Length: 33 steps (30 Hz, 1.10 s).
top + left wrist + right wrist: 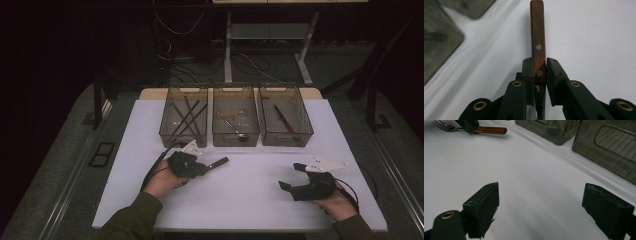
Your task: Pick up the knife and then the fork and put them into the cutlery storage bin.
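Near the bins, my left tool (pixel 200 167) clamps a fork (pixel 538 40) by its wooden handle (tines behind the jaws) above the surface (pixel 240 195); my right tool (pixel 292 179) gapes, holding nothing.

White table (pixel 240 200) bears three bins (pixel 235 121).

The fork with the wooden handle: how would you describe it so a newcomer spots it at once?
Start at the white table and its row of three smoky bins. In front of the leftmost bin, the left hand-held gripper is clamped on the fork. Unlike the utensils lying in the bins, it is out over the bare tabletop, its riveted reddish-brown handle poking out past the jaws.
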Motion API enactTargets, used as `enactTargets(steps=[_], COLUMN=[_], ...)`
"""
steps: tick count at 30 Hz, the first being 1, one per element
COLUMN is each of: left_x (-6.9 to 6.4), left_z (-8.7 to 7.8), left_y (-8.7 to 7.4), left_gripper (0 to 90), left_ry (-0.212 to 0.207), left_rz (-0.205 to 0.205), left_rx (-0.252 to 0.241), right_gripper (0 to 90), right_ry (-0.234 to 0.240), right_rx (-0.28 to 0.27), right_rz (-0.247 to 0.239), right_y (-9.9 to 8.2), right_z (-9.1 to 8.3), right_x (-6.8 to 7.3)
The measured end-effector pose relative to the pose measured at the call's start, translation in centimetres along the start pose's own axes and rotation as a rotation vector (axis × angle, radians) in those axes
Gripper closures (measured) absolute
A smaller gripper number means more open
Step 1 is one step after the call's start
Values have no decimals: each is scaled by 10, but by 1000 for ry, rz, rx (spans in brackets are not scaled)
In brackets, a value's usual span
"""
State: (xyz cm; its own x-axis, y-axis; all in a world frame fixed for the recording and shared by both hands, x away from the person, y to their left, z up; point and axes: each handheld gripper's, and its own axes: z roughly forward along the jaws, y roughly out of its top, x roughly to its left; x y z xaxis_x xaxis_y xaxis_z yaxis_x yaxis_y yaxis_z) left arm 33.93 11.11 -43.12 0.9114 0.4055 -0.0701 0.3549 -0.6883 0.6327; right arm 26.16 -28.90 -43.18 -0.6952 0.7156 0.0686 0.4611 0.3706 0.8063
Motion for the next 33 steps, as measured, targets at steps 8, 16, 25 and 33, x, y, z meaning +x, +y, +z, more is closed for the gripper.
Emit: enactTargets(steps=[8,16,25,33], left_x=[-13,-26,-48,-72], left_z=[-9,-21,-18,-3], left_y=[9,24,47,70], left_gripper=[771,771,771,770], left_ry=[-45,-76,-162,-222], left_rz=[28,77,180,297], left_rx=[-47,-86,-90,-49], right_gripper=[144,144,145,151], right_ry=[42,83,234,331], right_rx=[-19,-29,6,75], right_rz=[-13,-44,-173,-257], right_y=[5,17,50,76], right_z=[-1,-4,-6,5], right_x=[3,7,18,36])
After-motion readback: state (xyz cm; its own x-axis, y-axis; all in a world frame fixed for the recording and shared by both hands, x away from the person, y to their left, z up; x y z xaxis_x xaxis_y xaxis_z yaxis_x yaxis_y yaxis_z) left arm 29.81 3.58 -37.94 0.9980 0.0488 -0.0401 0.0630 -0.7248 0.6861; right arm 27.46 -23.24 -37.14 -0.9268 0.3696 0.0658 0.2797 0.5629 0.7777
